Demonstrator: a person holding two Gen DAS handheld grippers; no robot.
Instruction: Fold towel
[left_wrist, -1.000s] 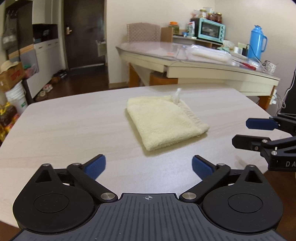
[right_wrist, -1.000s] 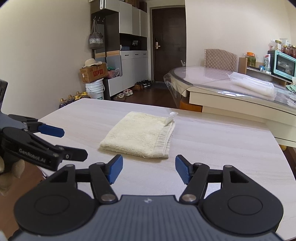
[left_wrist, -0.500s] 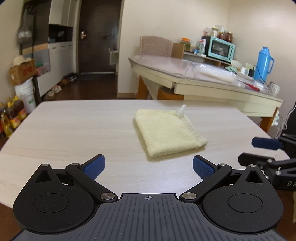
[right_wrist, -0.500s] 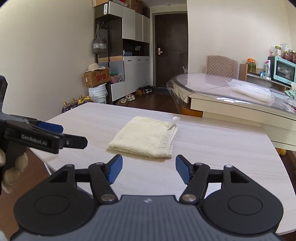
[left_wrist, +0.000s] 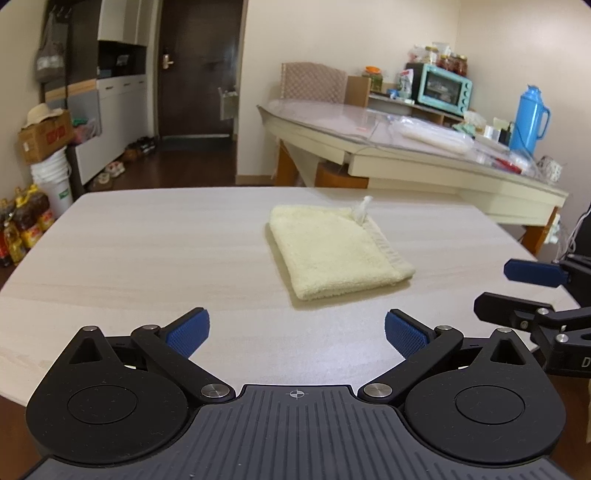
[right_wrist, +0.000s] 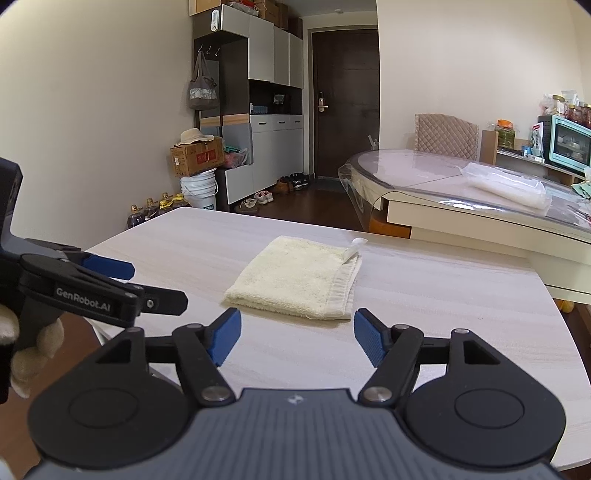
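Observation:
A pale yellow towel (left_wrist: 332, 254) (right_wrist: 295, 280) lies folded into a small rectangle in the middle of the light wooden table (left_wrist: 147, 258) (right_wrist: 443, 295). A white label sticks up at its far corner. My left gripper (left_wrist: 297, 332) is open over the near table edge, short of the towel, with nothing between its blue pads. My right gripper (right_wrist: 297, 338) also stands short of the towel, its jaws opening and empty. Each gripper shows in the other's view: the right gripper (left_wrist: 493, 290) at the right edge, the left gripper (right_wrist: 159, 286) at the left, held by a gloved hand (right_wrist: 33, 343).
Behind the table stands a second, glass-topped table (left_wrist: 369, 122) with a plastic bag, a blue flask (left_wrist: 528, 118) and a teal oven (left_wrist: 443, 86). Cabinets, a cardboard box, a bucket and bottles line the left wall near a dark door.
The towel has stayed where it was. Both grippers have held their places, with the views shifting only slightly. The right gripper's jaws stand a little wider than before.

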